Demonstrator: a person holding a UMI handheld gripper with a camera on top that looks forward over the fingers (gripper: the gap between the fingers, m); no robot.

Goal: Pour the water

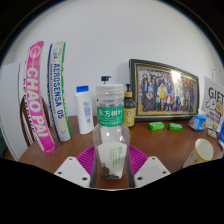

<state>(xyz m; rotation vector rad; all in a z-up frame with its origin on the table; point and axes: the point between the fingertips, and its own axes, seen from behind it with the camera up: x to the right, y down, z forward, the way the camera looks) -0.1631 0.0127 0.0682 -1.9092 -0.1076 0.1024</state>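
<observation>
We see the gripper [111,172] holding a clear plastic water bottle [111,135] upright between its two fingers, pads pressing its sides, above the brown table [170,145], before a framed photo [163,92].

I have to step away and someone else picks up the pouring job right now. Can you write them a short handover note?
Gripper: jaws closed on the lower part of the water bottle, one pad on each side.
Bottle: upright, cap on, over the wooden table; whether it rests on the table cannot be seen.
Paper cup: to the right of the bottle, apart from it, mouth open.
Done: bottle grasped.
Left: cap looks still in place, so deal with that, then carry the bottle to the cup and tilt it to pour.
</observation>
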